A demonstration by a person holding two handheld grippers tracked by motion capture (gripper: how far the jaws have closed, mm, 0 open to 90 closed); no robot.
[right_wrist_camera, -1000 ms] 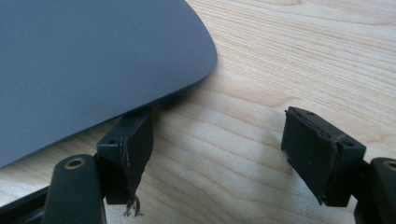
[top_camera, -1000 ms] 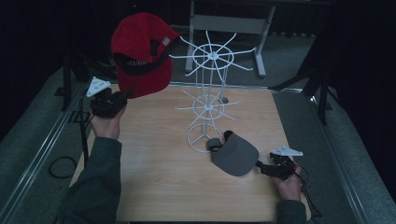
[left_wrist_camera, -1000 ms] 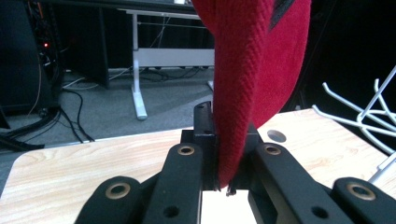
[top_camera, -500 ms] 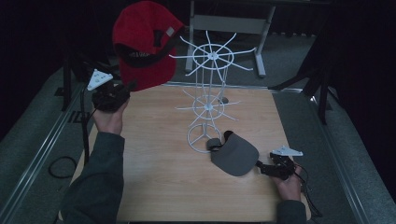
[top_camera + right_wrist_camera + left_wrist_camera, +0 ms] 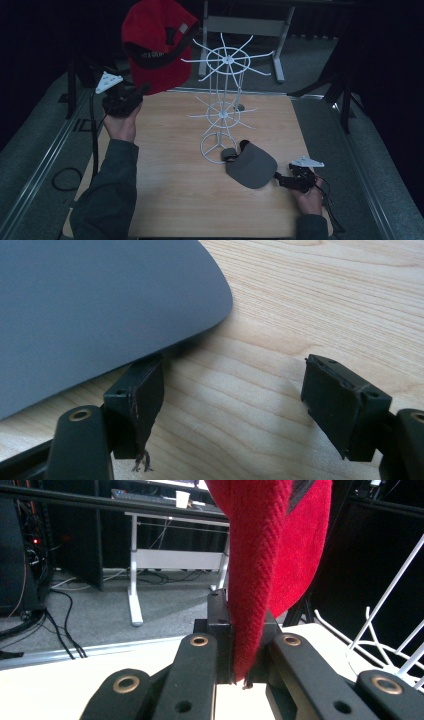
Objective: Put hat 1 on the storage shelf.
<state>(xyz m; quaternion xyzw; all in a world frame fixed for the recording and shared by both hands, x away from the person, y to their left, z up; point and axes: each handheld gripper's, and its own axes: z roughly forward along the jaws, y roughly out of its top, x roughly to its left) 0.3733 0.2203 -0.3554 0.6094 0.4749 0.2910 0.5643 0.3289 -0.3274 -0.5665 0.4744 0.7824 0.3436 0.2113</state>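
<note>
**Red cap held high at the rack, grey cap flat on the desk**

The wooden desk carries a white wire rack standing near its middle, with spokes fanning out on two tiers; nothing hangs on them. The red cap is up in the air at the far left, just left of the rack's top tier, its dark inner band facing the camera; there is pale writing on that band, too small to read. The grey cap lies on the desk at the near right, against the rack's ring base. The left gripper has its jaws pinching the red cap's fabric edge. The right gripper rests low on the desk at the grey cap's brim, jaws spread, one pad tucked just under the brim's edge.
</note>
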